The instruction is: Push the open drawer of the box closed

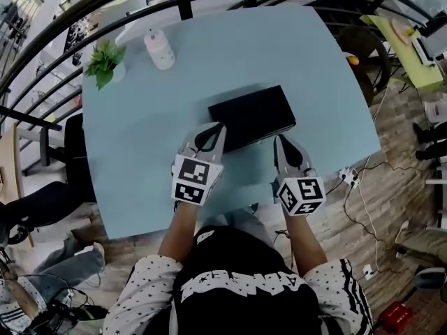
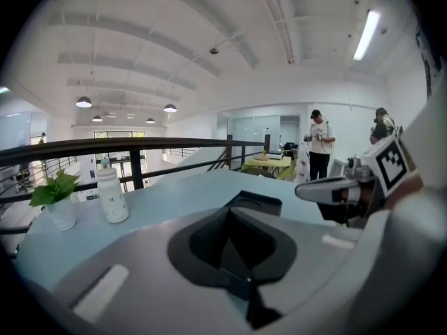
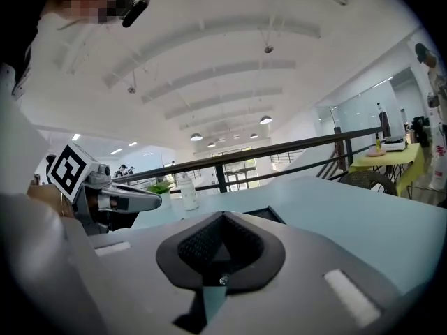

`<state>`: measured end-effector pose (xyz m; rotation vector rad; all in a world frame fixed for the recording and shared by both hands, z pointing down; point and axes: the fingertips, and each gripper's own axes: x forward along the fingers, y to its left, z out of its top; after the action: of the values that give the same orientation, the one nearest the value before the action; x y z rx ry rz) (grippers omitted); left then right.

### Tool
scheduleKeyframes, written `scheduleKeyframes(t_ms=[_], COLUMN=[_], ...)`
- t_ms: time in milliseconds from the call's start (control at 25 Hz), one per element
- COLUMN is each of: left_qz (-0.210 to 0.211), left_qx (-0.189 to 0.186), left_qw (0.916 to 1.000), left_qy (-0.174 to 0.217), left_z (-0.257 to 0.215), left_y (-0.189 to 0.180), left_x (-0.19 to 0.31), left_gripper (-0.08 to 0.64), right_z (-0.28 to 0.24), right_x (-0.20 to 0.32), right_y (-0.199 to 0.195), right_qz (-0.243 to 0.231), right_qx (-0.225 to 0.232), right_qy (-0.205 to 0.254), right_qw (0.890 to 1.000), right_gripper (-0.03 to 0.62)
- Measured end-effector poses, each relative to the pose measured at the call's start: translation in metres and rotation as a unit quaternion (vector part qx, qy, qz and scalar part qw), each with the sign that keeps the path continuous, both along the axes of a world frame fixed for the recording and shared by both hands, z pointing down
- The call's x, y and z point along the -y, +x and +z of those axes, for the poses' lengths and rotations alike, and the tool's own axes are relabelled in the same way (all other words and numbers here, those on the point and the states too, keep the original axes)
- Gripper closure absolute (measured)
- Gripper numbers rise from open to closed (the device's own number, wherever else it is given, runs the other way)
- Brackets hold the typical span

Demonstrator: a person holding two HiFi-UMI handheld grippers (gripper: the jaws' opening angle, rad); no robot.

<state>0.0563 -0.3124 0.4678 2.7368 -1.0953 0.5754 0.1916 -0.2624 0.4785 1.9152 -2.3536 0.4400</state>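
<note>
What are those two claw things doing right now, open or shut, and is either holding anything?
Left gripper: shut, with nothing between its jaws.
Right gripper: shut, with nothing between its jaws.

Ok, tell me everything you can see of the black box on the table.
The black box is flat, rectangular and matte, and lies near the middle of the light blue table, slightly askew. A thin paler strip runs along its near edge; whether it is fully shut cannot be told. The left gripper, jaws together, reaches its near left end; the right gripper, jaws together, is at its near right corner. Contact is uncertain. Nothing lies on it.
</note>
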Motion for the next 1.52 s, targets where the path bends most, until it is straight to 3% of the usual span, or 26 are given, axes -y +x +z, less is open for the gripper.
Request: scheduleKeyframes(t_ms=[360,480,680,1080,1520], left_qz=[0.061,0.068,0.078,0.080,0.071], left_qx=[0.030,0.048,0.043,0.024,0.009], left_qw=[0.9953,0.9922,0.9887,0.9878,0.9908], left_qy=[0.070,0.092,0.120,0.131,0.115], left_z=[-0.066,-0.084,-0.110,-0.130,-0.122], left_y=[0.034,0.040,0.046,0.055,0.045], left_x=[-0.027,-0.039,-0.045,-0.048,-0.044], left_gripper=[0.560,0.560,0.560,0.560,0.560], right_z=[-0.072,-0.086,-0.105,-0.122,-0.117], right_x=[-0.014,-0.027,-0.034,-0.038,-0.032], right_y=[0.022,0.026,0.026,0.030,0.018], right_qz=[-0.005,-0.009,-0.019,-0.028,-0.058], right_qx=[-0.005,-0.003,-0.006,-0.021,-0.046], right_qy=[0.068,0.079,0.099,0.109,0.097], right_qw=[0.998,0.997,0.995,0.993,0.993], right_gripper=[0.594,0.594,0.594,0.594,0.594])
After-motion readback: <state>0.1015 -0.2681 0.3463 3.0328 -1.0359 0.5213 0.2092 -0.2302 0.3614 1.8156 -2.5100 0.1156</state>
